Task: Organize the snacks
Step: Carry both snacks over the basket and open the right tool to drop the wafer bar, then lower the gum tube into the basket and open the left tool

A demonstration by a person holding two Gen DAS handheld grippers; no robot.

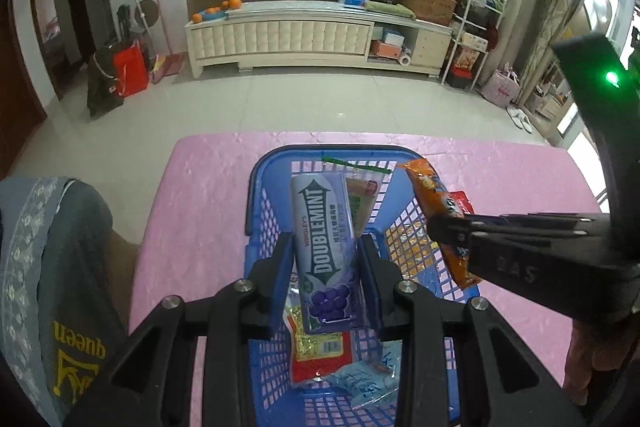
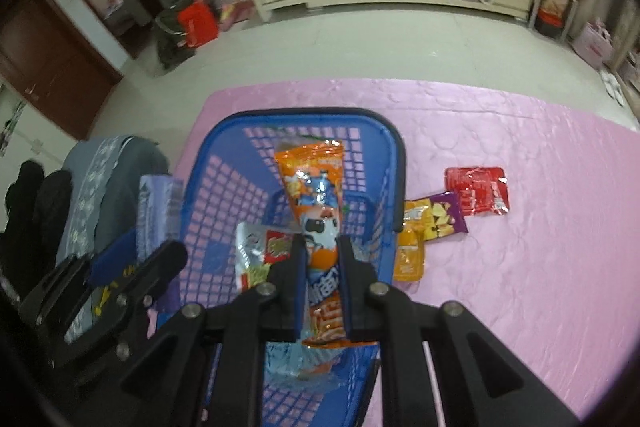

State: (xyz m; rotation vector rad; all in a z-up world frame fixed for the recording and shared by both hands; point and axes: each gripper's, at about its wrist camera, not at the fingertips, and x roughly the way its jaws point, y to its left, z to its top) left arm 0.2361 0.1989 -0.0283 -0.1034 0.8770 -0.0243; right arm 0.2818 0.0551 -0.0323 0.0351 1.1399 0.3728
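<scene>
Your left gripper point(image 1: 324, 275) has its jaws clamped on the Doublemint pack point(image 1: 326, 255), held over the blue basket point(image 2: 384, 139) on the pink surface point(image 2: 520, 267). Your right gripper point(image 2: 322, 283) pinches the orange snack bag point(image 2: 316, 179) above it. Inside lie a red-and-yellow packet point(image 1: 320, 351) and, seemingly, a pale blue wrapper point(image 1: 364, 383). Three packets point(image 2: 436, 215) remain outside.

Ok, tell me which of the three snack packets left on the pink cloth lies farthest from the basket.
The red packet. The purple packet and orange pouch lie between it and the blue basket.
</scene>
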